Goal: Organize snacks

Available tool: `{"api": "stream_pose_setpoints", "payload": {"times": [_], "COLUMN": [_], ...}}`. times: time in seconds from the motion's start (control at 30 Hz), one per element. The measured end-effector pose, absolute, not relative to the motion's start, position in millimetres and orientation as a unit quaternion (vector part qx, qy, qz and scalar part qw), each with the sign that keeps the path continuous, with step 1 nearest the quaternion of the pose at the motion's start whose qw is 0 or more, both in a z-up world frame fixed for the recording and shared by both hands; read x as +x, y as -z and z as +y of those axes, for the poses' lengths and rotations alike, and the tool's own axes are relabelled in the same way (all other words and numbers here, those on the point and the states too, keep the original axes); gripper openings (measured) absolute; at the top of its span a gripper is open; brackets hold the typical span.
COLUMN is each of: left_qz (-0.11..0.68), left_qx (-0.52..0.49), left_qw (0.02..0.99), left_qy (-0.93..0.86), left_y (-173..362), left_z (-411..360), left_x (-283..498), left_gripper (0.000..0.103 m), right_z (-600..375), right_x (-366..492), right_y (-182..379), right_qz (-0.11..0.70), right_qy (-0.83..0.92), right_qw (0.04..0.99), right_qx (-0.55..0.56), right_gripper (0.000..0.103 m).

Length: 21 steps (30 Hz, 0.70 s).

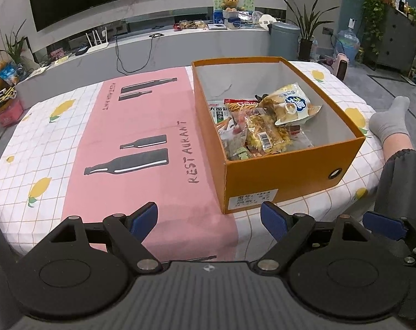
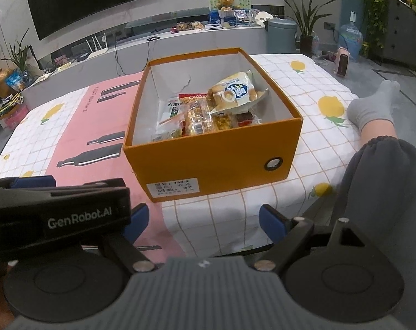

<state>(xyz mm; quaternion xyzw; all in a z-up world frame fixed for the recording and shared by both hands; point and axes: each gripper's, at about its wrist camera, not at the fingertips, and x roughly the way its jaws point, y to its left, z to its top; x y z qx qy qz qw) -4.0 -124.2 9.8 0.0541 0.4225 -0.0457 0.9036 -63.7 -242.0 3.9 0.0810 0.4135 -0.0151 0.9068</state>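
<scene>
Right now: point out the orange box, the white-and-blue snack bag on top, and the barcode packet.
orange box (image 2: 208,165), right wrist view, on its near outer wall.
white-and-blue snack bag (image 2: 235,92), right wrist view, on its blue label.
barcode packet (image 1: 265,139), left wrist view, on the barcode sticker.

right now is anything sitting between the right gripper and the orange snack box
Nothing visible: only bare tablecloth lies between the open right gripper and the orange box. The left gripper sits off to its left side.
</scene>
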Motion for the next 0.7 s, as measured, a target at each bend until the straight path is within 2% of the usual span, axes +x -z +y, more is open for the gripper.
{"api": "stream_pose_setpoints", "payload": {"times": [0.7], "left_qz": [0.424], "left_qx": [0.054], "left_qw": [0.903], "left_qy": [0.042], "left_y": [-7.9], "left_z": [-122.2], "left_x": [-4.1], "left_gripper": [0.099], "right_z": [-236.6], "right_x": [-62.1], "right_y": [-1.0], "right_qz": [0.414], "right_qy": [0.011], "right_qw": [0.908], "right_qx": [0.073], "right_gripper": [0.085]}}
